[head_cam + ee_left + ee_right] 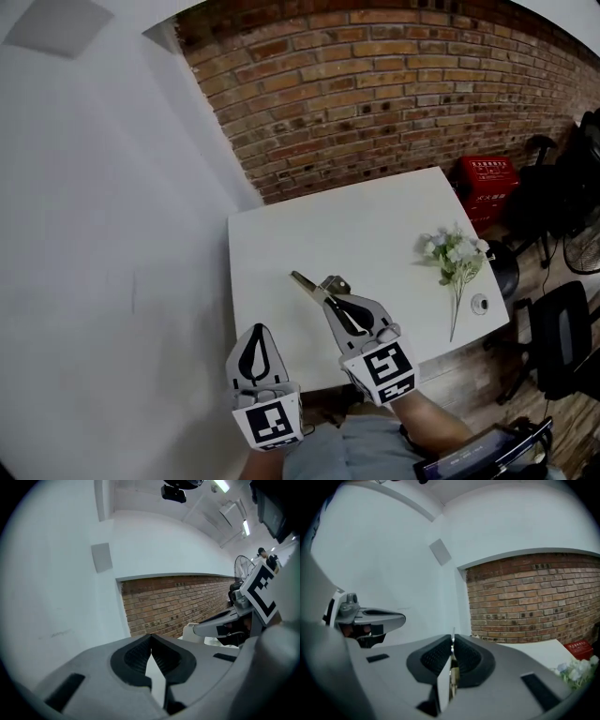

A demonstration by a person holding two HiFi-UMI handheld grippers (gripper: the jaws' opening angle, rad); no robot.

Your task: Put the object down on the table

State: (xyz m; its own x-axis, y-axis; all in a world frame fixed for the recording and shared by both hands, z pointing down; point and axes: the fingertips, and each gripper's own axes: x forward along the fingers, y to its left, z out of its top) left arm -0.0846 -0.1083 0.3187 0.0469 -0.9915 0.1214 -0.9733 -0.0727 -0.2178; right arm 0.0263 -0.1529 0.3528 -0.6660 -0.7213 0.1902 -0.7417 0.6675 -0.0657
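White table by a brick wall: the right gripper is clamped on a thin metal piece (flat, brassy) over its near-left part. The left gripper is closed and empty at the near edge. Flowers lie well apart by the right edge, with open tabletop between.

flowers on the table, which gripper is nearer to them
Right. The right gripper is over the middle of the table, left of the flowers; the left gripper is farther left, by the near corner.
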